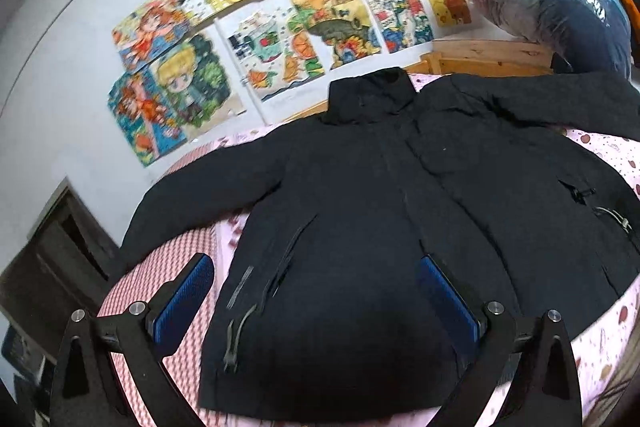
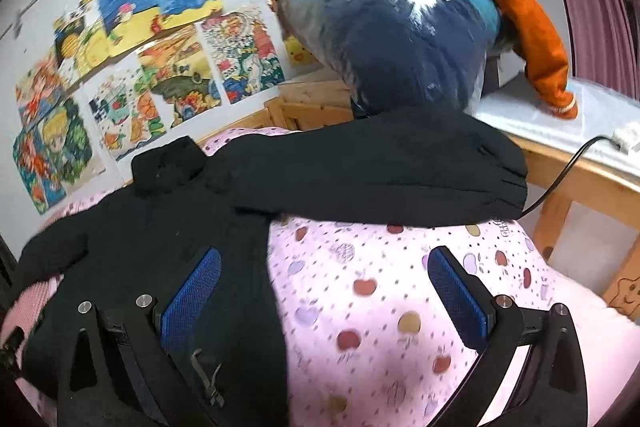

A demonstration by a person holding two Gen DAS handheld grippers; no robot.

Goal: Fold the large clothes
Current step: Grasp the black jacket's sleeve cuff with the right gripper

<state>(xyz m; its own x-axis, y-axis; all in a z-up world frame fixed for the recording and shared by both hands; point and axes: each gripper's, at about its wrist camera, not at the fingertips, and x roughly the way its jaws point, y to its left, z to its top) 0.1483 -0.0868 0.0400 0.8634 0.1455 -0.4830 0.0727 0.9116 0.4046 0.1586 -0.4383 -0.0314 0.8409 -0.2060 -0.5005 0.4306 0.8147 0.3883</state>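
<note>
Here black jacket [image 1: 360, 207] covers pink bedsheet [image 2: 380, 287].

Legible text: none in either view.
Wall drawings [image 1: 280, 7]: coloured pictures only; any lettering on them is too blurred to read.
Pink bedsheet [image 2: 380, 291]: apple print; a small printed mark at its far right edge, beside the jacket cuff, is too small to read.
Black jacket [image 1: 360, 207]: a pale strip near the left pocket carries no readable characters.
Bagged bundle [image 2: 400, 27]: plastic wrap with glare; no label readable.
Wooden frame [image 2: 624, 295]: a carved smiling figure at the near right, without lettering.
</note>
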